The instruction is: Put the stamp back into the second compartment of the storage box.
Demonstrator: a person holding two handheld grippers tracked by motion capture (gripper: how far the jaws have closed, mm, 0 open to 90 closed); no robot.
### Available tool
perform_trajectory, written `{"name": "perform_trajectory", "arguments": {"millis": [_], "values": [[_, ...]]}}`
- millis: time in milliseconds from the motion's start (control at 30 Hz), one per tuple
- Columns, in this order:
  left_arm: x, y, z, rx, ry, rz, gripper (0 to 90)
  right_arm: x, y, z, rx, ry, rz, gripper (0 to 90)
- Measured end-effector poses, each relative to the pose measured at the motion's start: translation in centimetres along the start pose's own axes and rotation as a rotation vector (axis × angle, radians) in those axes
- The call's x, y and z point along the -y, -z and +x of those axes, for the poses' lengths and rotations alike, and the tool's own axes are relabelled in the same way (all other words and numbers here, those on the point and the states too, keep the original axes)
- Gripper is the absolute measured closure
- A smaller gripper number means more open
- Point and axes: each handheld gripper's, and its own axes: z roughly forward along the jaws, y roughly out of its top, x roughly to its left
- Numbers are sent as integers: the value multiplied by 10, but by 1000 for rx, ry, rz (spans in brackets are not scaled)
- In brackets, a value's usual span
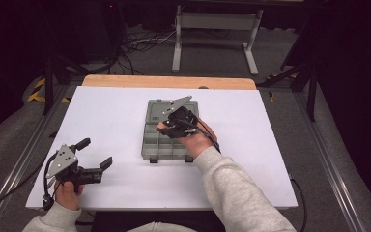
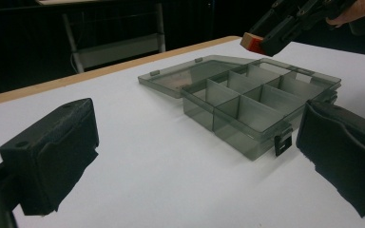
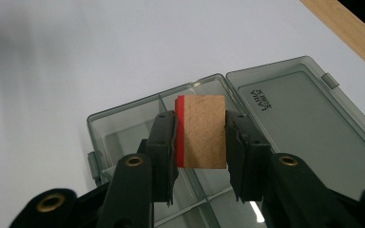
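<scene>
Wooden block carried over the open divided box, ready to go into a compartment.

The right gripper (image 3: 200, 137) has its jaws clamped on a wooden block (image 3: 204, 130) with one red face, held above the compartments of the grey box (image 1: 157, 145), whose lid (image 3: 309, 123) lies flat open. Next, I judge, comes lowering it squarely between the thin dividers. The left gripper (image 1: 94, 157) rests apart on the white table (image 1: 111, 116), jaws wide and empty, with open room all around.
</scene>
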Motion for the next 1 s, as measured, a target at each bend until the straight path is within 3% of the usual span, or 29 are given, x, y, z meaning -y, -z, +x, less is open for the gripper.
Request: {"name": "perform_trajectory", "arguments": {"millis": [633, 1000], "values": [[0, 0, 0, 4, -1, -1, 11, 0, -14, -12, 12, -23, 20, 658], [0, 0, 0, 6, -2, -1, 11, 4, -28, -18, 22, -38, 74, 658]]}}
